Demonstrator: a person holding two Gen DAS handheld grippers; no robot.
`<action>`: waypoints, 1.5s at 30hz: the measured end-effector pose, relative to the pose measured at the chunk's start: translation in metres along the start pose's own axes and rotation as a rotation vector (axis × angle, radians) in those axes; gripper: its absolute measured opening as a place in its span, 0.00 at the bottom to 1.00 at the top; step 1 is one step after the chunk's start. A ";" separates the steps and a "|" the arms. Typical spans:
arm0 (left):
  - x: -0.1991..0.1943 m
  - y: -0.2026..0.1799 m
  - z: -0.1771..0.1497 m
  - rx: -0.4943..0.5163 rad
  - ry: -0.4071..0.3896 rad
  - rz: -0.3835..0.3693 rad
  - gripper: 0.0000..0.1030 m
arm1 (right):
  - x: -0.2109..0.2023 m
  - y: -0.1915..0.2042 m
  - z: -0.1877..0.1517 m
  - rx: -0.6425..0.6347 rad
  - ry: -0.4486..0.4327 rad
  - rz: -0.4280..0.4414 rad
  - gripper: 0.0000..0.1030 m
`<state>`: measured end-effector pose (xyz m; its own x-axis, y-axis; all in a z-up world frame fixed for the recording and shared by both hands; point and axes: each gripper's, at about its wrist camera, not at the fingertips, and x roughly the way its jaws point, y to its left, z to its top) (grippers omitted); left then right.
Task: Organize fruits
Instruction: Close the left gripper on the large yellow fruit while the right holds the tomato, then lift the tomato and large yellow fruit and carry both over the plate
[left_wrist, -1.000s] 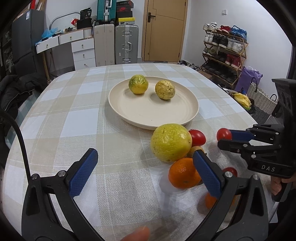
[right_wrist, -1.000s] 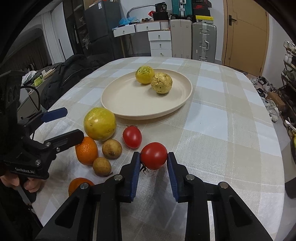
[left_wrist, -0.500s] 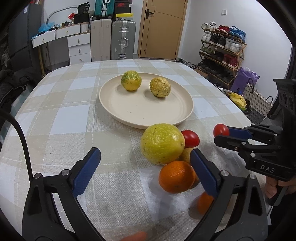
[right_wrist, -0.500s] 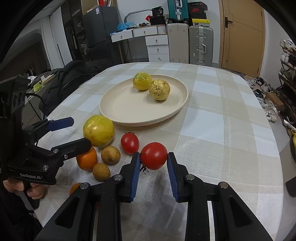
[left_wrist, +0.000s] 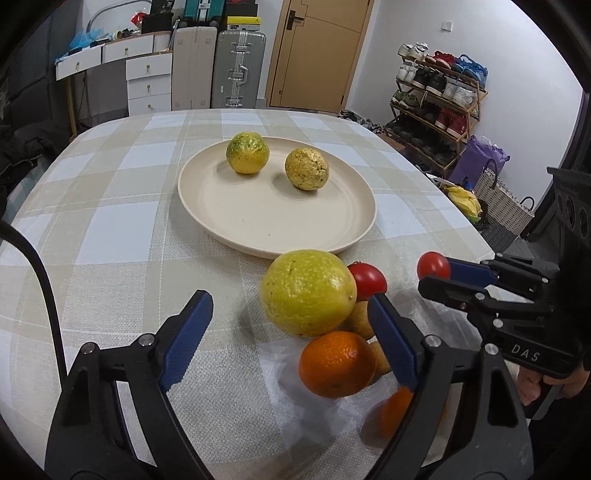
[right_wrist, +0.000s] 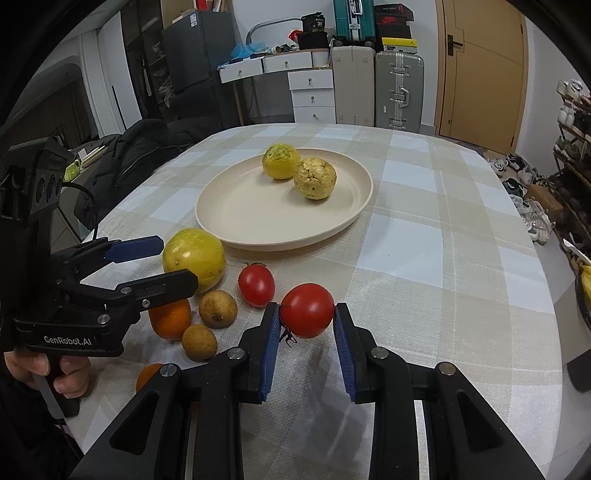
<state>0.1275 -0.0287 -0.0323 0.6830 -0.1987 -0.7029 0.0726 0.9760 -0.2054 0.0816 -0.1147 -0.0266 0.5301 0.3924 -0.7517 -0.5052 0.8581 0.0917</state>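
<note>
My right gripper (right_wrist: 306, 321) is shut on a red tomato (right_wrist: 306, 310) and holds it above the table; it also shows in the left wrist view (left_wrist: 433, 265). My left gripper (left_wrist: 291, 325) is open and empty, just behind a big yellow-green fruit (left_wrist: 308, 292) and an orange (left_wrist: 336, 363). A second tomato (right_wrist: 256, 285), two small brown fruits (right_wrist: 218, 308) and another orange (right_wrist: 147, 374) lie in the same cluster. A cream plate (right_wrist: 236, 214) beyond holds a green-yellow fruit (right_wrist: 280, 161) and a wrinkled yellow fruit (right_wrist: 315, 178).
The round table has a checked cloth (right_wrist: 424, 236). A black coat (right_wrist: 140, 155) lies at its left edge. Drawers, suitcases (left_wrist: 238, 70) and a door stand behind; a shoe rack (left_wrist: 439, 96) is on the right.
The right gripper has lifted the tomato a little higher. The left gripper has shifted slightly forward toward the fruit cluster, still open.
</note>
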 end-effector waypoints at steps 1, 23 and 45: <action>0.002 0.001 0.001 -0.006 0.004 -0.006 0.82 | 0.000 0.001 0.000 -0.001 0.000 0.000 0.29; 0.003 0.003 0.002 -0.036 -0.005 -0.054 0.51 | 0.000 0.003 0.000 -0.002 -0.006 0.004 0.29; -0.036 0.006 0.010 0.016 -0.147 0.021 0.51 | -0.017 -0.001 0.005 0.045 -0.137 0.040 0.29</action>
<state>0.1104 -0.0148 -0.0014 0.7833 -0.1643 -0.5996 0.0681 0.9813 -0.1798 0.0768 -0.1205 -0.0106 0.5993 0.4659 -0.6510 -0.4989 0.8533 0.1513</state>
